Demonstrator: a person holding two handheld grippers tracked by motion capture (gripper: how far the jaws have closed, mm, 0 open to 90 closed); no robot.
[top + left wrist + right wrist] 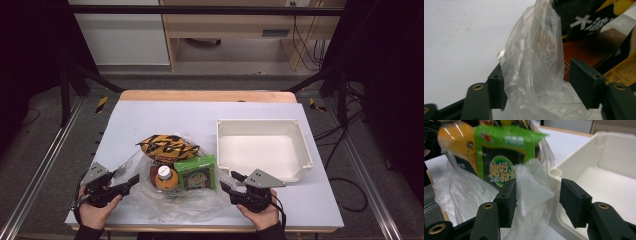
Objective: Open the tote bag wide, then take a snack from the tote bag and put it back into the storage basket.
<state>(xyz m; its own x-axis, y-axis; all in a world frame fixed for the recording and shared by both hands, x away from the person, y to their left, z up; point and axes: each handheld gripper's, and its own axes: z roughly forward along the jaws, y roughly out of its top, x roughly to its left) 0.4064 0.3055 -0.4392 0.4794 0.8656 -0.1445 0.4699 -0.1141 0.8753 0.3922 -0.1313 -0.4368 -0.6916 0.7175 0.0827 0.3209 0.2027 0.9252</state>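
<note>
Left gripper view: plastic bag (pixel 534 65) between parted jaws.

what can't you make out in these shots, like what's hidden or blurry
- Orange bottle: label unreadable in the high view, too small and under the clear plastic bag.
- Black and orange snack bag: cut off by the left gripper view's top edge.
- White bin: far wall cut off at the right gripper view's edge.
</note>
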